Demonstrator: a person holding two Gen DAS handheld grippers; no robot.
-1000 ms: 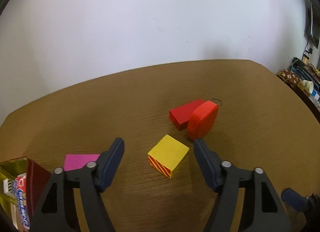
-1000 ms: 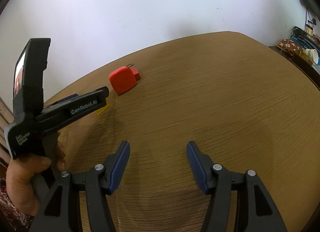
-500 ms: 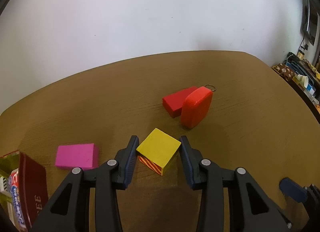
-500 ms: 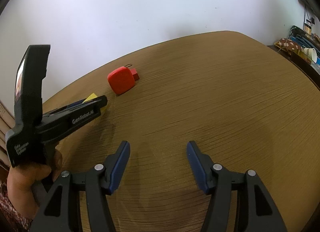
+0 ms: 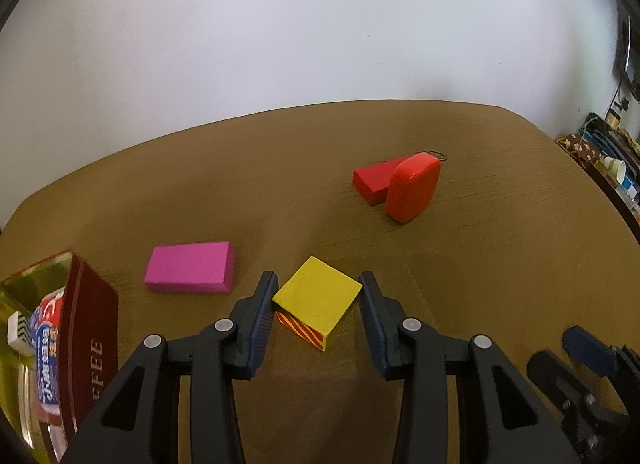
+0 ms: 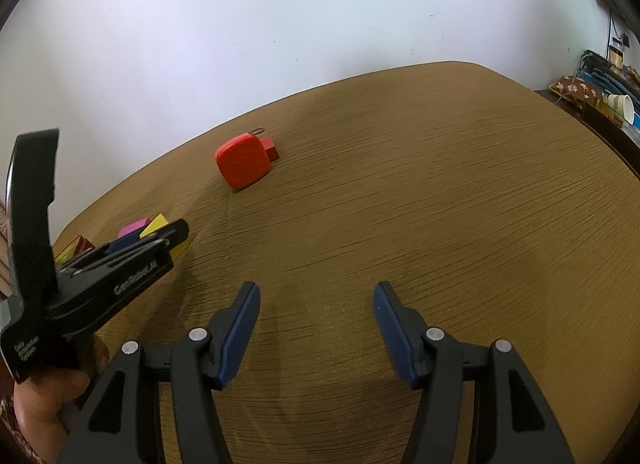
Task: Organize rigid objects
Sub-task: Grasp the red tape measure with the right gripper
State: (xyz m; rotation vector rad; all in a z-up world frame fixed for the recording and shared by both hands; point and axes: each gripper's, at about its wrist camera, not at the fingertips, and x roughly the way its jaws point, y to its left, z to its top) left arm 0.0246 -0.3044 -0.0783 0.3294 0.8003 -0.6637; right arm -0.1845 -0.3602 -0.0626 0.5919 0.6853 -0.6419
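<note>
A yellow block (image 5: 318,302) with a red-striped side sits between the blue pads of my left gripper (image 5: 318,280), which is shut on its two opposite corners, low over the brown table (image 5: 500,264). I cannot tell whether the block is off the surface. To its left lies a pink block (image 5: 190,272). Farther back right, a red rounded case (image 5: 412,187) leans on a red block (image 5: 374,181). In the right wrist view, my right gripper (image 6: 316,292) stands open over bare table, with the left gripper (image 6: 176,236) and yellow block (image 6: 156,223) at the far left.
A dark red tin (image 5: 94,328) with a gold inside stands at the left edge and holds packets. Clutter and a paper cup (image 6: 620,105) sit on a side surface past the table's right edge. A hand (image 6: 52,396) holds the left gripper.
The left jaws closed from wide apart onto the yellow block. The left gripper then shifted left with the block, toward the pink block and tin. The right gripper stayed still.
</note>
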